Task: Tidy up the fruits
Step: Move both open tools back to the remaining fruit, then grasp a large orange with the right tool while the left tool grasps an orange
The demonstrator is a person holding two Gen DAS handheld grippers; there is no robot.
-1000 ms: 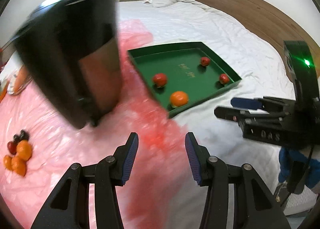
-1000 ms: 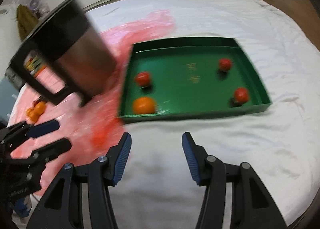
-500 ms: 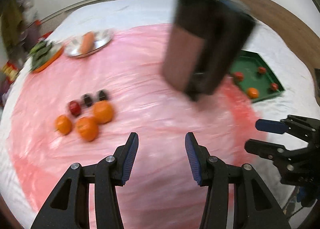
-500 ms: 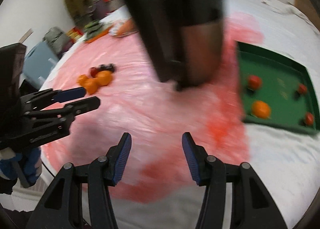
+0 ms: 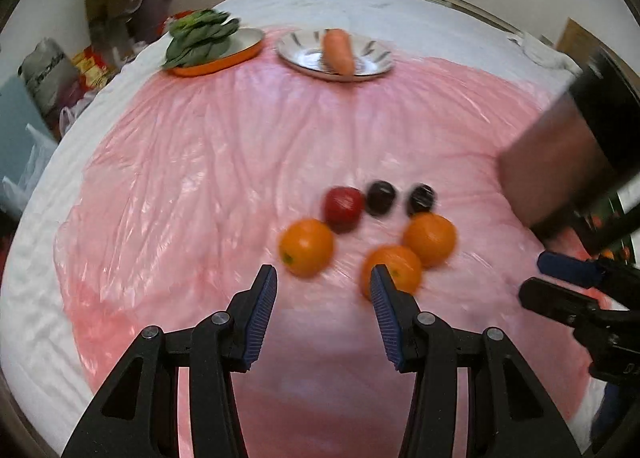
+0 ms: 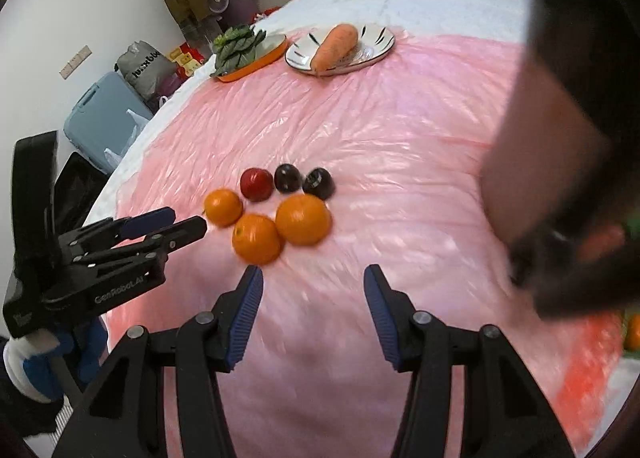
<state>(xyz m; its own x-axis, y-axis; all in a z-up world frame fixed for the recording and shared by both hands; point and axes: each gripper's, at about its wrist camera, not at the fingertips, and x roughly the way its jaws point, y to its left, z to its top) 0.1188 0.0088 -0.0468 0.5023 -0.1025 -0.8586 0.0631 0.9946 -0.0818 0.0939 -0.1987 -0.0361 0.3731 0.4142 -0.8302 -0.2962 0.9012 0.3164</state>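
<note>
Both grippers hung open and empty above the pink sheet (image 5: 200, 161).

The left gripper (image 5: 323, 312) and right gripper (image 6: 312, 312) hovered just short of the fruit cluster (image 6: 276, 209), three oranges with a red fruit and two dark ones behind. Bare pink sheet lay open around the cluster. "GenRobot.AI" showed on the left gripper's body. Beyond the cluster, a carrot plate (image 5: 372, 61) and a greens dish (image 5: 240, 53) sat near the sheet's far edge.
</note>
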